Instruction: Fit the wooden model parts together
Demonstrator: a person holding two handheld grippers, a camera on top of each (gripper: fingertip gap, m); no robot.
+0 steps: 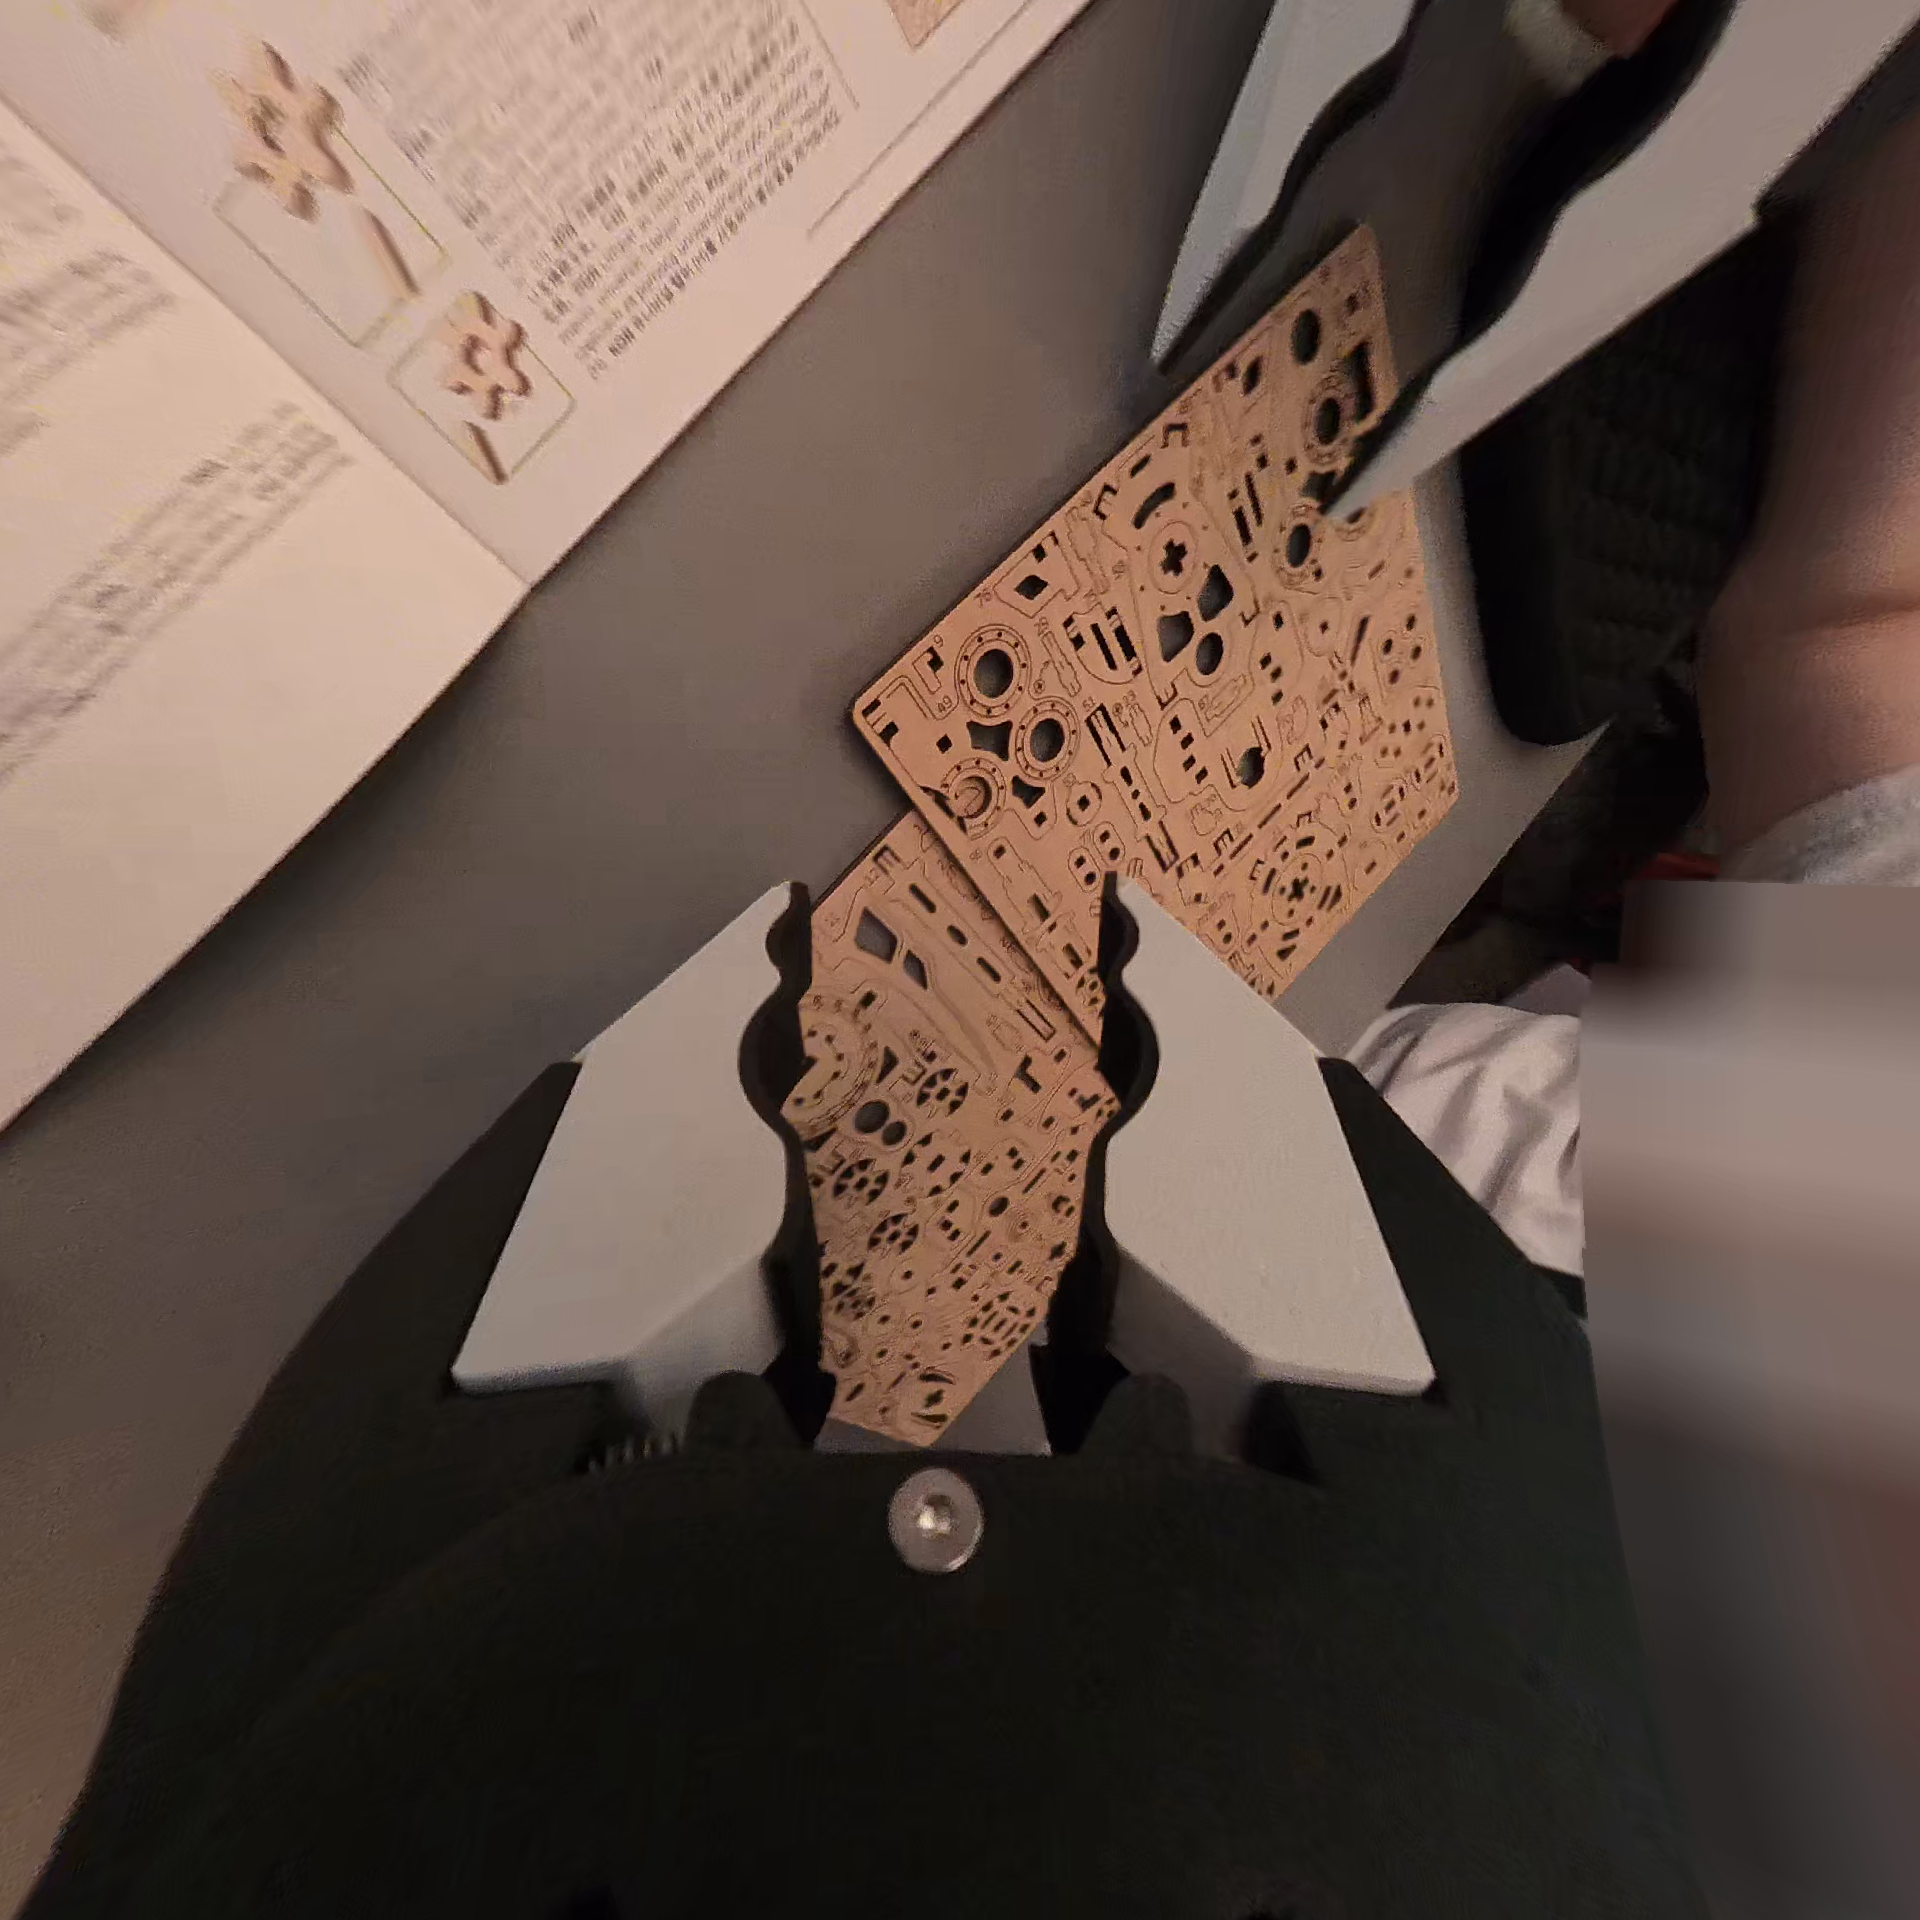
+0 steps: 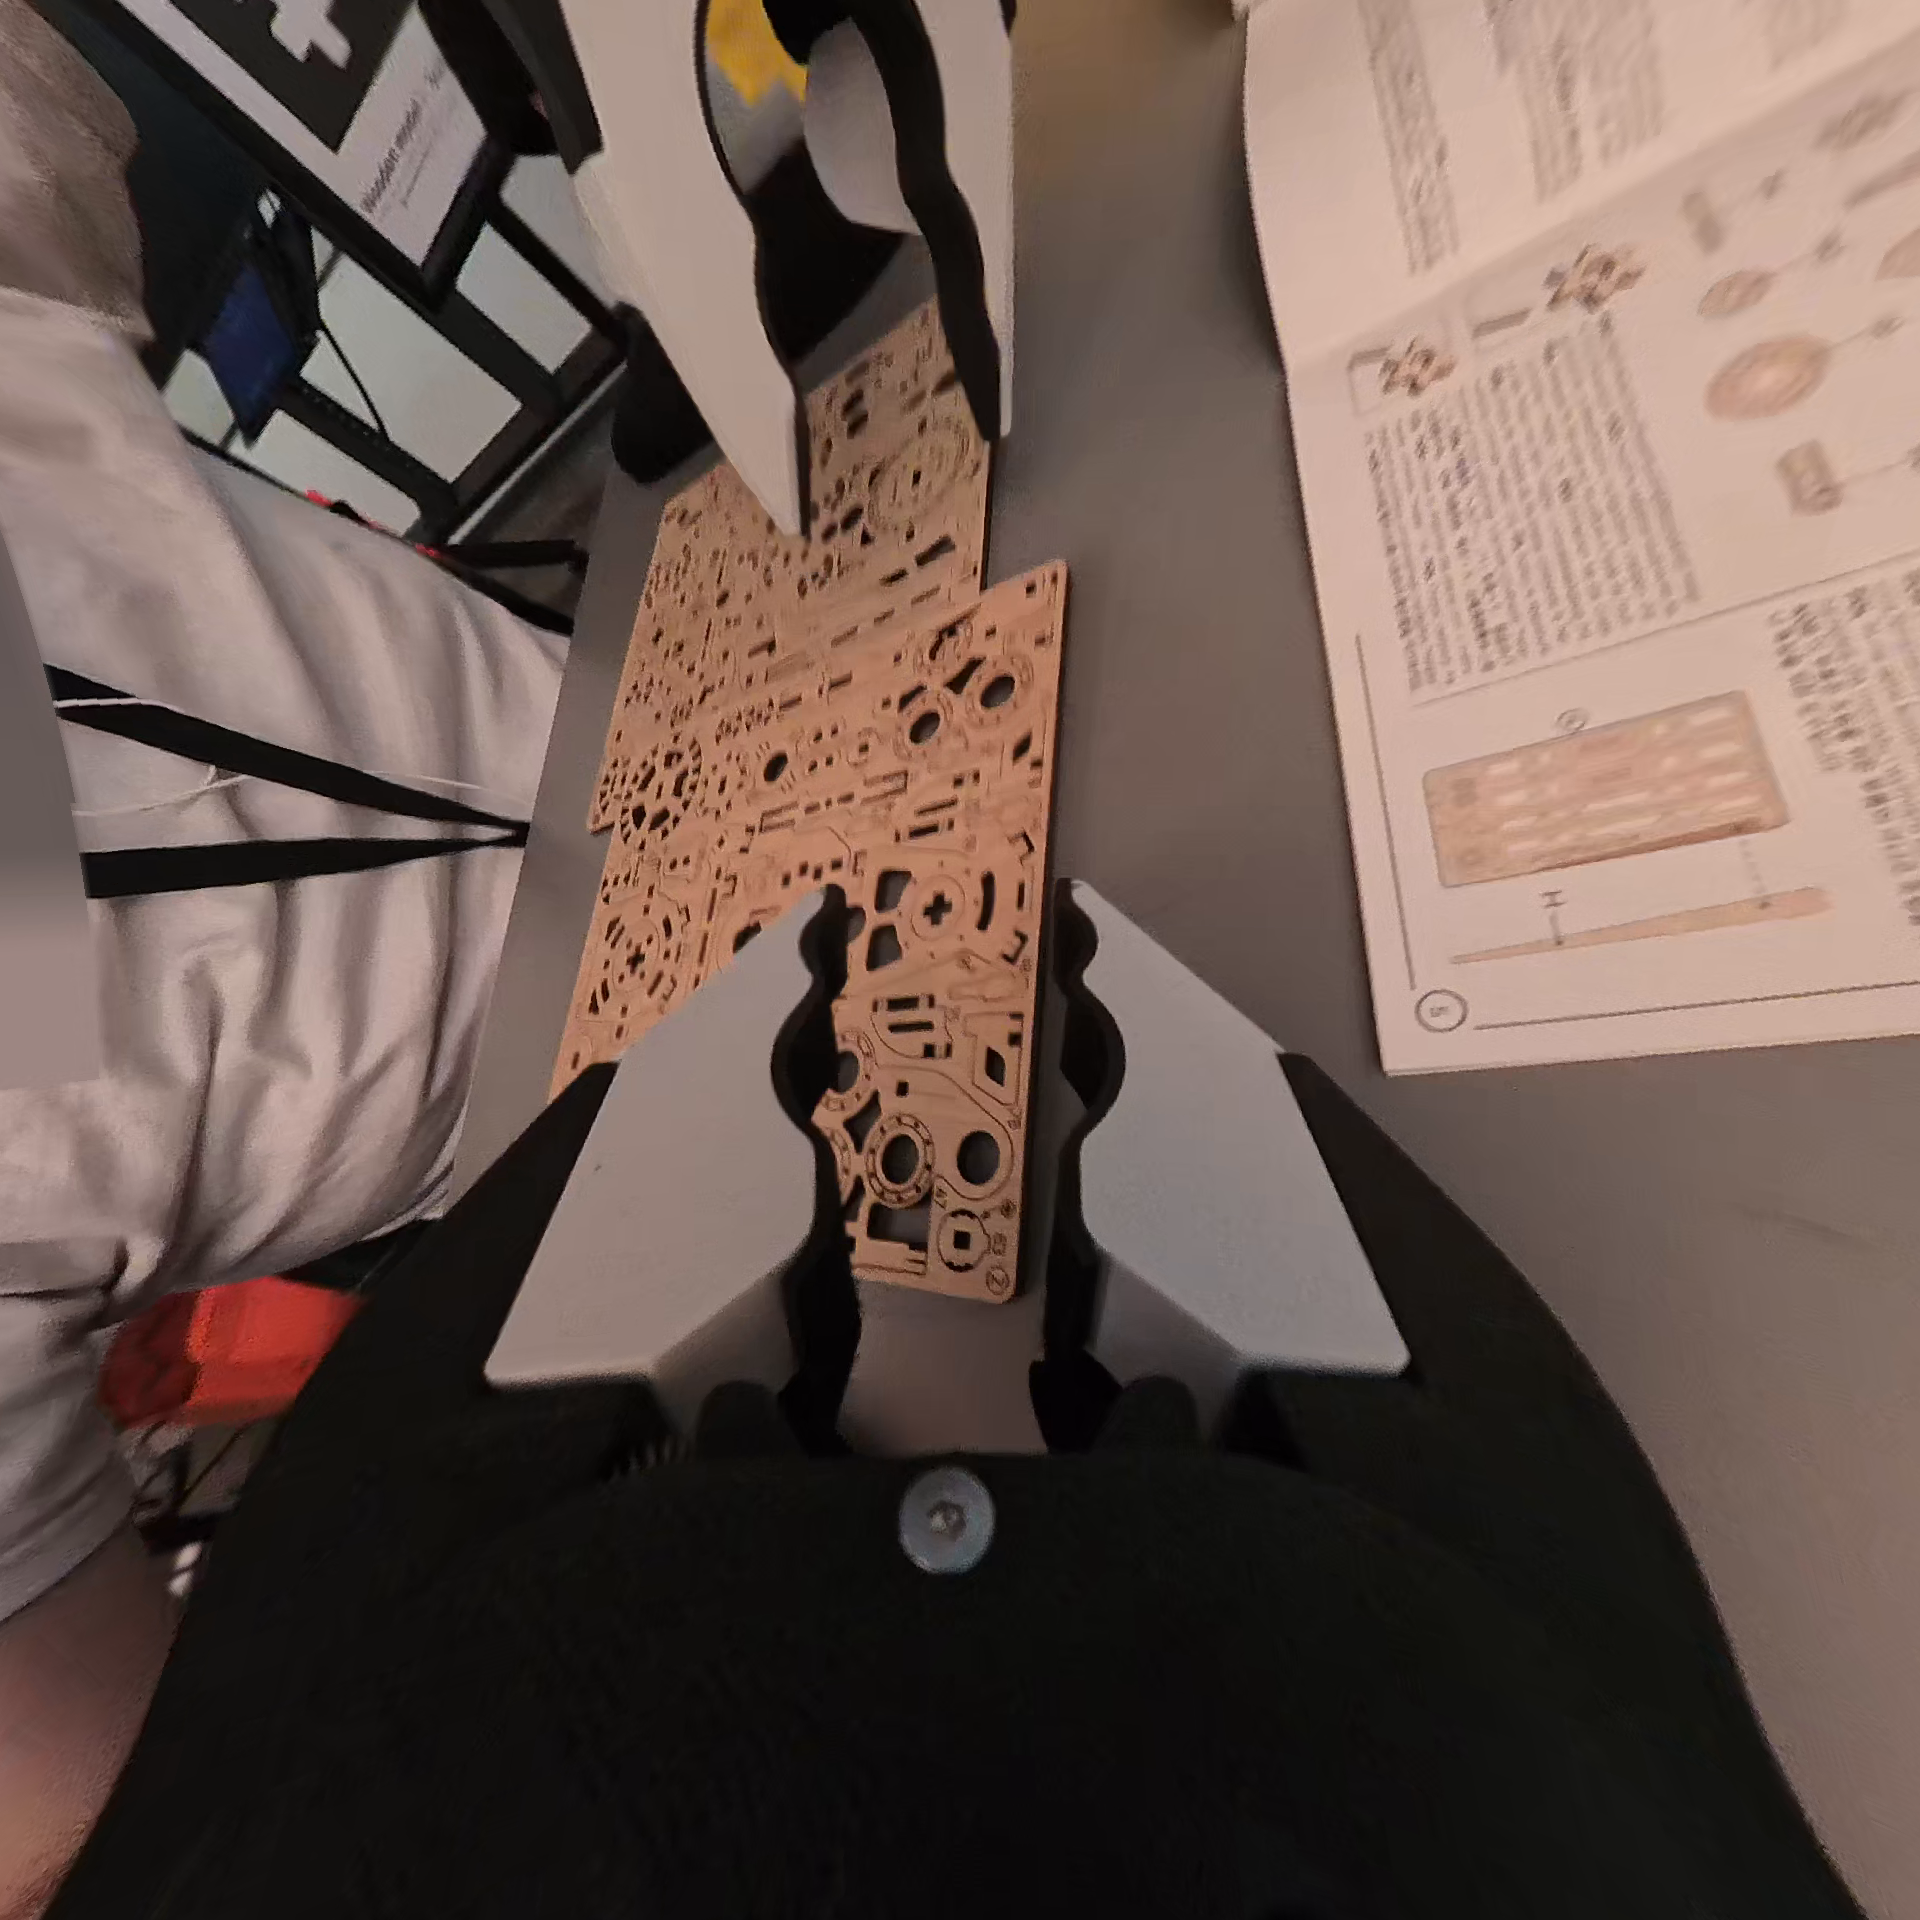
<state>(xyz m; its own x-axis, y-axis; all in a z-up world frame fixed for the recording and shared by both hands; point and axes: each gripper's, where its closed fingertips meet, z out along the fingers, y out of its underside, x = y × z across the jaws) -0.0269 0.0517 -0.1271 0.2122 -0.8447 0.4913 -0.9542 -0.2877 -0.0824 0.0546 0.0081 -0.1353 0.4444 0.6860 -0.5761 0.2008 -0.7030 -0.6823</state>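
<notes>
Two thin laser-cut wooden parts sheets lie flat on the grey table (image 1: 665, 748), one overlapping the other. In the left wrist view, my left gripper (image 1: 956, 894) is open and empty over the lower sheet (image 1: 935, 1143), which shows between its fingers. The upper sheet (image 1: 1174, 707) lies beyond it. My right gripper (image 1: 1268, 426) hangs open over that sheet's far end. In the right wrist view, my right gripper (image 2: 948, 896) is open and empty over the near sheet (image 2: 935, 810). The left gripper (image 2: 894, 473) is open over the far sheet (image 2: 717, 603). I cannot tell whether any fingertip touches the wood.
An open instruction booklet (image 1: 260, 436) lies on the table beside the sheets; it also shows in the right wrist view (image 2: 1610, 582). The sheets lie close to the table edge, where a person's pale clothing (image 2: 260, 883) and an orange object (image 2: 239, 1340) show. The left gripper's tips are roughly 11 cm from the right gripper's.
</notes>
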